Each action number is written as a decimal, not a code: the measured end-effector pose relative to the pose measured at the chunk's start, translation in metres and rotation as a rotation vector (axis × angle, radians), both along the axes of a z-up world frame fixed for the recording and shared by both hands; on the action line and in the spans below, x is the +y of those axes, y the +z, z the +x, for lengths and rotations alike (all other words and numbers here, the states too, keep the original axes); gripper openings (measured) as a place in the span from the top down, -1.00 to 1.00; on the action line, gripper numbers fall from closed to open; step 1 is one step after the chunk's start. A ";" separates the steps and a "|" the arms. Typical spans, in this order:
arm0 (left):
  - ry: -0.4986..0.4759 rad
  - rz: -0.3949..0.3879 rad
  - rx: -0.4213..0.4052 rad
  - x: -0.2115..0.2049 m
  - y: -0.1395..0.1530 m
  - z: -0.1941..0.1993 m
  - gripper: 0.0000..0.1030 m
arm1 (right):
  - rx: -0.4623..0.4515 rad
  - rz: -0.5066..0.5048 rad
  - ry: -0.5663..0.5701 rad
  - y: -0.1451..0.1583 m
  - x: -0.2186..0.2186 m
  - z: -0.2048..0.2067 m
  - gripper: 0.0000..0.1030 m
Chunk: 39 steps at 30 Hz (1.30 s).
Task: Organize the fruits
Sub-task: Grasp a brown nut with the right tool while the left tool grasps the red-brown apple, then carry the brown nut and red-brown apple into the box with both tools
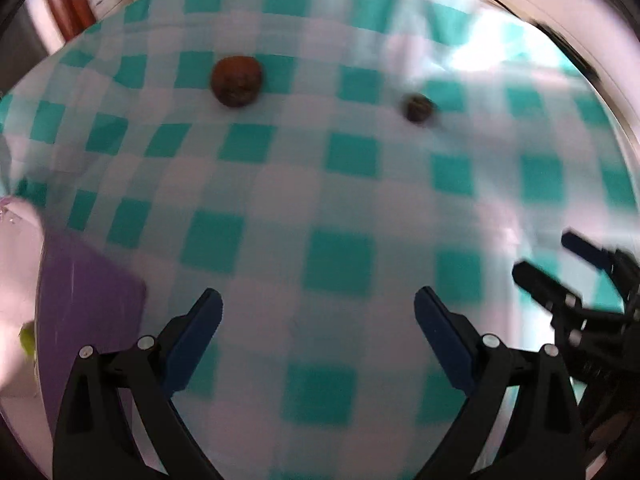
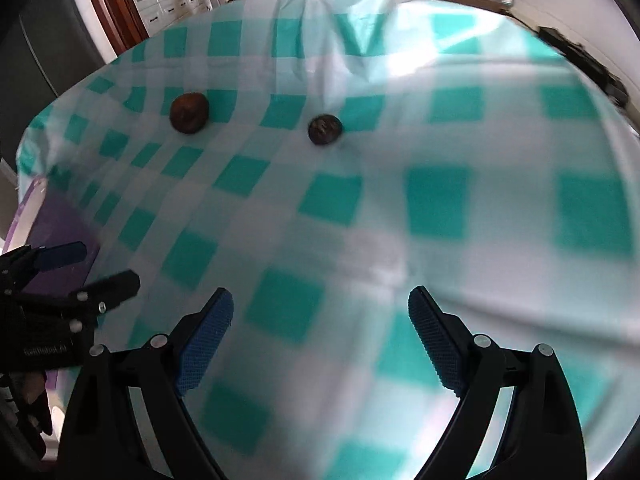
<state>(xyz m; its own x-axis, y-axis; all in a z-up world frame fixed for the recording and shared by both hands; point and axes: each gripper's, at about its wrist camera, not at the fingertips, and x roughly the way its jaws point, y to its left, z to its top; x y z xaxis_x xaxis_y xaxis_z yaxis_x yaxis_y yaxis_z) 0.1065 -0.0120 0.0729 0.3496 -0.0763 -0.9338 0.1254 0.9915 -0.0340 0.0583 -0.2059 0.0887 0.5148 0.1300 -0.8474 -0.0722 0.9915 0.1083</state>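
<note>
I see the larger brown fruit [image 1: 237, 81] and the smaller dark fruit [image 1: 418, 107] lying well apart on the checked worktop [image 1: 340, 208], far ahead. Left gripper [image 1: 318, 310] and right gripper [image 2: 320, 310] both have jaws wide apart, holding nothing. I'd centre one fruit between the pads before closing.

Worktop, w/ teal-white checked cloth [image 2: 400, 208] covering it, creased toward far edge. On cloth: 1 reddish-brown round fruit [image 2: 189, 113], far left; 1 smaller dark round fruit [image 2: 325, 129], to its right, apart, not touching. Purple mat [image 1: 88, 312] at near-left edge, partly cut off by frame. Pics blurred; fruit type unclear.
</note>
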 end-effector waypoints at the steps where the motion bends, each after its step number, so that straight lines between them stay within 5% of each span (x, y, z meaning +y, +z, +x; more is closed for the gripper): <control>1: 0.032 -0.016 0.002 0.009 -0.004 0.019 -0.88 | -0.001 -0.001 0.002 -0.003 0.006 0.014 -0.69; 11: 0.213 -0.103 -0.066 0.060 -0.041 0.153 -0.88 | -0.033 -0.035 -0.070 -0.034 0.029 0.142 -0.61; 21: 0.259 -0.156 -0.092 0.067 -0.063 0.222 -0.88 | -0.032 -0.016 -0.153 -0.054 0.026 0.182 -0.48; 26: 0.256 -0.113 -0.108 0.060 -0.068 0.250 -0.88 | -0.049 -0.014 -0.172 -0.053 0.027 0.192 -0.39; 29: 0.231 -0.046 -0.133 0.053 -0.071 0.255 -0.79 | -0.060 -0.026 -0.177 -0.053 0.027 0.199 -0.21; 31: 0.192 -0.025 -0.170 0.047 -0.067 0.249 -0.31 | -0.062 -0.050 -0.172 -0.052 0.028 0.202 0.19; 39: 0.138 -0.084 -0.110 0.036 -0.059 0.192 -0.28 | -0.099 -0.009 -0.139 -0.028 0.026 0.166 0.19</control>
<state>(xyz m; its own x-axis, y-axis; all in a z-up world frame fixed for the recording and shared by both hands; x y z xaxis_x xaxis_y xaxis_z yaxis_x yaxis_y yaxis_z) 0.2982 0.0238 0.0143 0.4620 -0.0963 -0.8817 -0.0043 0.9938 -0.1108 0.2248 -0.1799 0.0611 0.6086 0.0444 -0.7923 0.0561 0.9935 0.0987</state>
